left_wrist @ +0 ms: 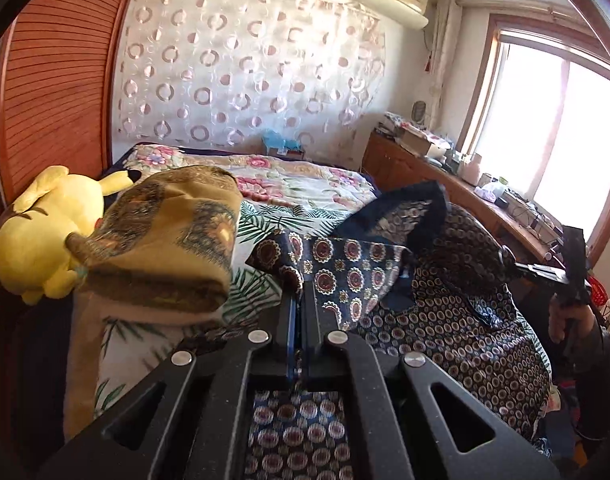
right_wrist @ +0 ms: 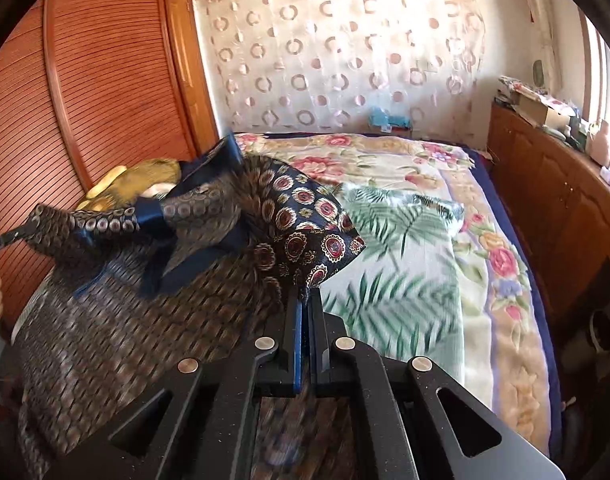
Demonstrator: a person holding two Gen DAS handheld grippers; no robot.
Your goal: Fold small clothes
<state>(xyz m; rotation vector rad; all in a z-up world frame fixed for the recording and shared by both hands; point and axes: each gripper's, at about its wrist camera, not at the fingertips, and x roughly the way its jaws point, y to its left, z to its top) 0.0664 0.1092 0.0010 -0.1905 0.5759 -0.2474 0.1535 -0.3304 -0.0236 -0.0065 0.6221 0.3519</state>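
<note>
Clothes first: one dark blue patterned garment (left_wrist: 457, 280) hangs stretched between the two tongs above the bed (right_wrist: 425, 216). The left gripper (left_wrist: 298, 292) is clenched on a medallion-print corner, the right gripper (right_wrist: 305, 300) likewise clamped on another corner, cloth draping from both tips. One folded olive garment (left_wrist: 165, 240) sits to the left beside one yellow plush toy (left_wrist: 45, 232). One floral blanket (left_wrist: 297, 184) covers the bed.

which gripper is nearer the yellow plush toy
Left. The left gripper, shut on the dark patterned garment, is a short way from the yellow plush toy; the right gripper holds the garment's other end, farther away.
</note>
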